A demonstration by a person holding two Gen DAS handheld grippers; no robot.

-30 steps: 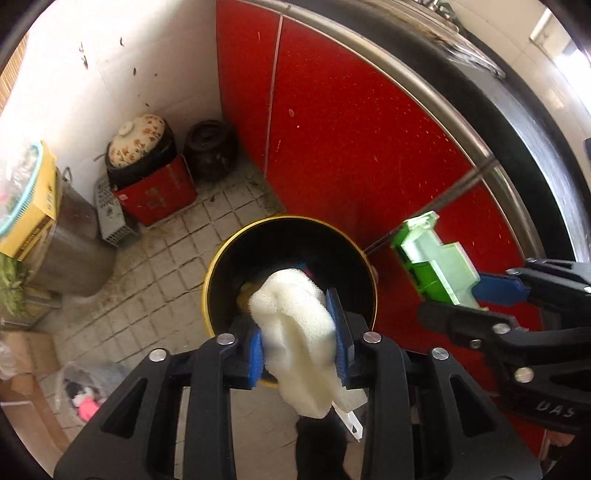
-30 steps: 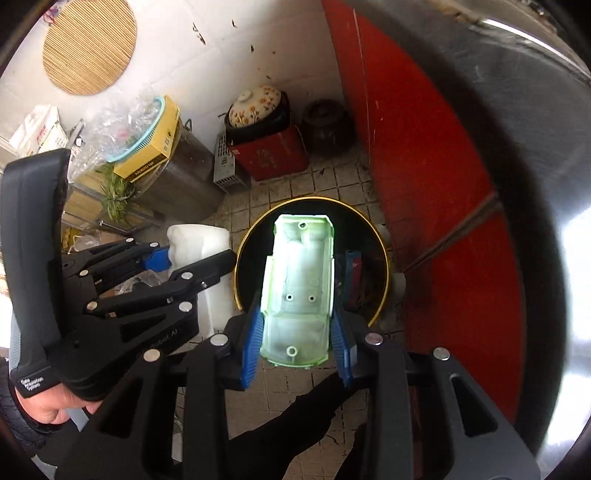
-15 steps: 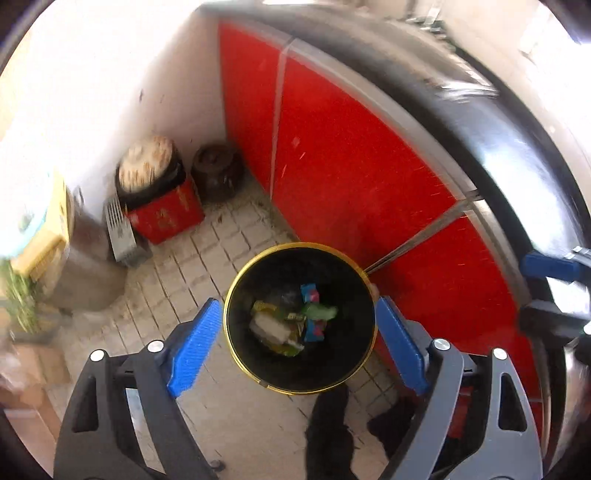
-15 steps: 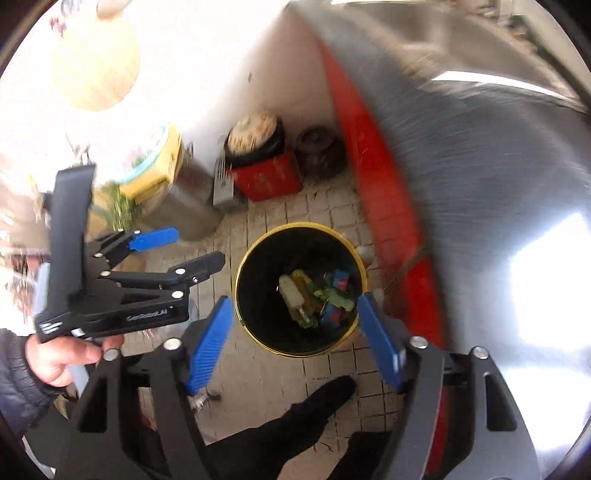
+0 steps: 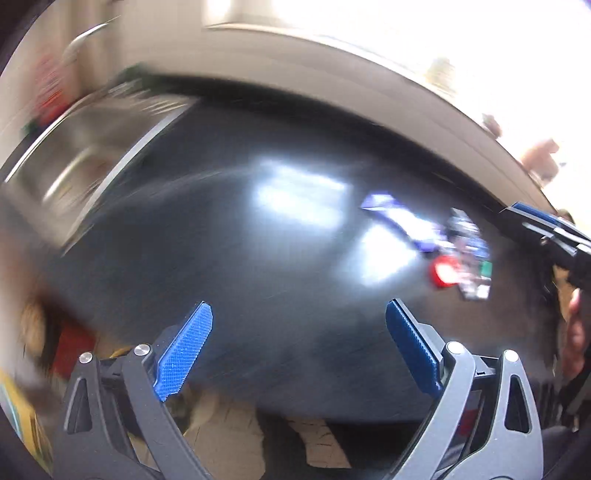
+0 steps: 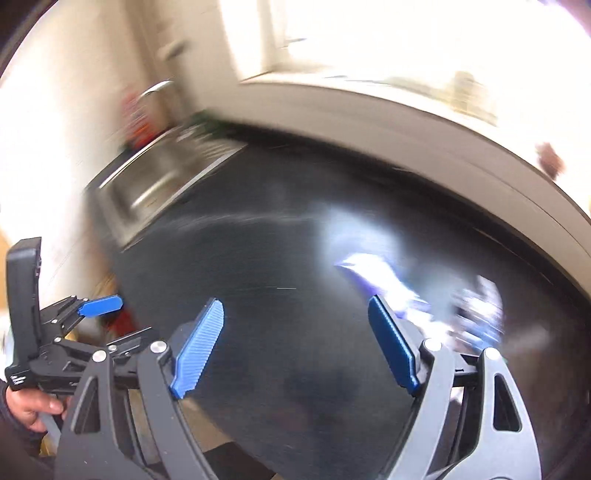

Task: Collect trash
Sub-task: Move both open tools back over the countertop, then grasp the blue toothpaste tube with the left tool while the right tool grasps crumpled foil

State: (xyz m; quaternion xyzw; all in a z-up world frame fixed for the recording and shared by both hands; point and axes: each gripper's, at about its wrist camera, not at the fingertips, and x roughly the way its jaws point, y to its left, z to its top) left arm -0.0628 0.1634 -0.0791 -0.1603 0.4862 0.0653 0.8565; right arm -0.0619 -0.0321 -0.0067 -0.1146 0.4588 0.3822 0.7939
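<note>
Both views are badly blurred. In the left wrist view my left gripper [image 5: 299, 350] hangs over a dark countertop [image 5: 240, 266], its jaws opening with nothing between the blue pads. On the counter to the right lie a blue-purple wrapper [image 5: 391, 218], a small red item [image 5: 445, 273] and a printed packet [image 5: 474, 258]. My right gripper [image 6: 295, 345] is also opening and empty, and the wrapper [image 6: 373, 273] sits just beyond its right pad, with the packet [image 6: 480, 310] farther right. Each gripper shows at the edge of the other's view. The bin is out of view.
A steel sink [image 5: 85, 147] with a tap [image 5: 88, 33] lies at the counter's left end; it also shows in the right wrist view as the sink [image 6: 147, 184]. A bright window sill [image 6: 369, 85] runs behind the counter. A hand [image 6: 29, 406] holds the left gripper.
The white foam piece and the green plastic piece left the jaws and lie in the bin. Both grippers opened wide and swung up from the bin to the countertop.
</note>
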